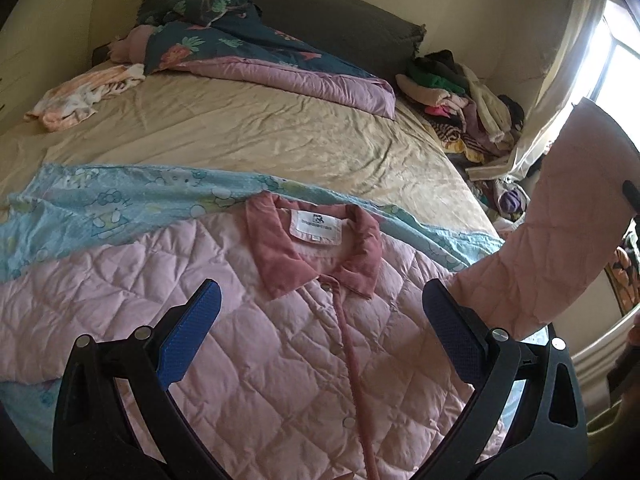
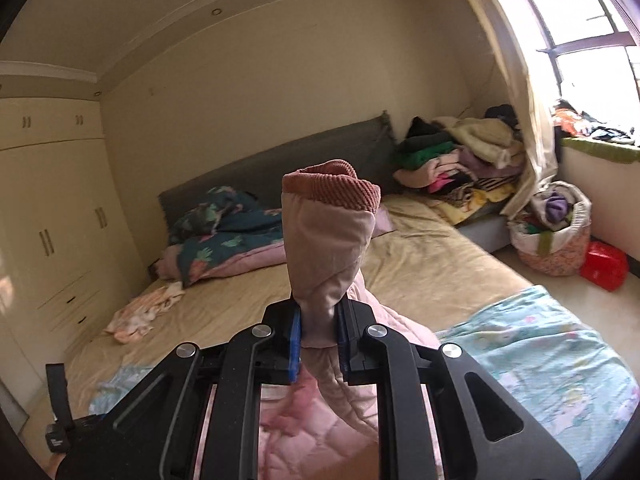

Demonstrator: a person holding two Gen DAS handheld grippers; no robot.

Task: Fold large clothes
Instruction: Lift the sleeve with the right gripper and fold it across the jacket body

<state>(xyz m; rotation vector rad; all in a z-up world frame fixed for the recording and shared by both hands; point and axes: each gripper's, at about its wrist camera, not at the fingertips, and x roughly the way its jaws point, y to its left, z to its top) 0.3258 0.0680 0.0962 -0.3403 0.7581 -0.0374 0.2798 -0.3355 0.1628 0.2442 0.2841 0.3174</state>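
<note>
Because the quilted pink jacket (image 1: 248,344) is padded and soft, it looks light but bulky, likely to slump and spring back from a crease instead of lying flat. It lies front-up on the blue cartoon blanket (image 1: 100,204), collar (image 1: 316,256) toward the bed's headboard. Clamped tight on the sleeve (image 2: 324,256) just below its ribbed cuff, the right gripper (image 2: 318,344) holds it lifted. Above the jacket's chest, the left gripper (image 1: 320,340) gapes wide, empty. Seams and cuffs look like the firmest grips.
</note>
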